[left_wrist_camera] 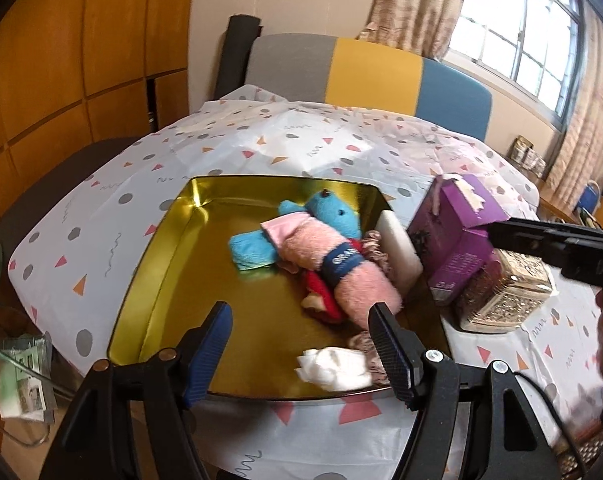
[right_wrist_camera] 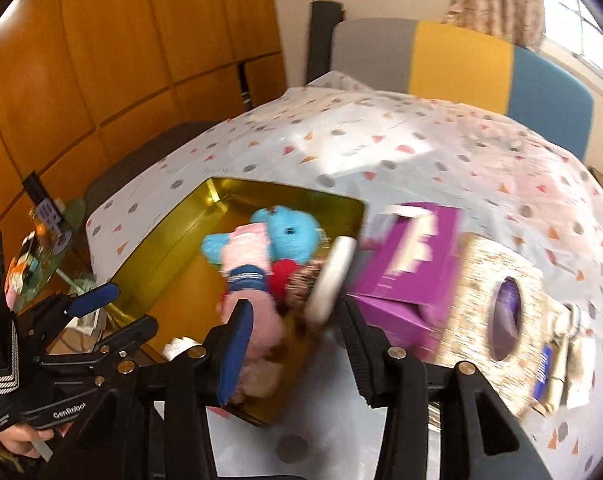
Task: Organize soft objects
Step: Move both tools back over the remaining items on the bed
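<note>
Both grippers, left and right, hang open and empty over the gold tin, its pink towel roll toward 1 o'clock

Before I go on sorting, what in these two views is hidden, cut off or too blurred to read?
- Red toy, left wrist view: mostly under the pink roll.
- Band lettering: wraps out of sight.
- Brownish scrunchie: behind the left tool finger.
- Purple box and patterned box, right wrist view: print smeared by motion blur.
- Right tool: empty, pads apart.
</note>
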A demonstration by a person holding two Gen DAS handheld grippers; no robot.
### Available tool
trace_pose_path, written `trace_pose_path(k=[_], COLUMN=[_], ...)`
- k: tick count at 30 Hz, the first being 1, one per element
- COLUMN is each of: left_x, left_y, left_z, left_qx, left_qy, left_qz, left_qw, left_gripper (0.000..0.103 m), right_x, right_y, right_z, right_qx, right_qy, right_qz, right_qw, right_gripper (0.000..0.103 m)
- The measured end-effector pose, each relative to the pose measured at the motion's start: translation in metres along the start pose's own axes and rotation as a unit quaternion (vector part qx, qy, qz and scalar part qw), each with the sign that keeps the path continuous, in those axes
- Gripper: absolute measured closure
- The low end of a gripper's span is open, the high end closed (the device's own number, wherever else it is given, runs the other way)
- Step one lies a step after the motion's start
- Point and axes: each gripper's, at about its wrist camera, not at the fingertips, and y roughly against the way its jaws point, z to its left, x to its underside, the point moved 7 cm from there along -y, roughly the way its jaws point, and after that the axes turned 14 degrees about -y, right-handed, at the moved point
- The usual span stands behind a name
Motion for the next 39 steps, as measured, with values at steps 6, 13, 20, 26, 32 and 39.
trace_pose_path(k=[6,13,20,26,32,39], left_x=[-0.008,-0.019,-0.026,-0.031,-0.037,-0.048], left_y=[0.003,0.008,0.011,0.012,0.011,0.011], left_z=[-0.025,-0.061,-0.096,-0.124,-0.157,-0.211], left_qx=[0.018,0.044,0.066,0.085,0.105,0.159], left_qy=[-0.03,-0.072,-0.11,-0.142,-0.172,-0.206], left_qz=[-0.004,-0.011,-0.014,-0.011,-0.011,-0.012], left_qw=[0.9994,0.9964,0.9916,0.9861,0.9794,0.9655], left_gripper=[0.032,0.032,0.032,0.032,0.032,0.032], right_x=[0.001,0.007,0.012,0.022,0.053,0.074], right_y=[0.033,0.06,0.087,0.104,0.102,0.103], right_z=[-0.05,-0.121,-0.211,-0.301,-0.365,-0.386], right_qx=[0.027,0.082,0.157,0.255,0.294,0.266], right_qy=[-0.047,-0.104,-0.189,-0.259,-0.33,-0.404], right_qz=[-0.031,-0.054,-0.091,-0.125,-0.117,-0.098], right_qw=[0.998,0.99,0.965,0.923,0.889,0.87], right_gripper=[0.057,0.057,0.057,0.057,0.057,0.057])
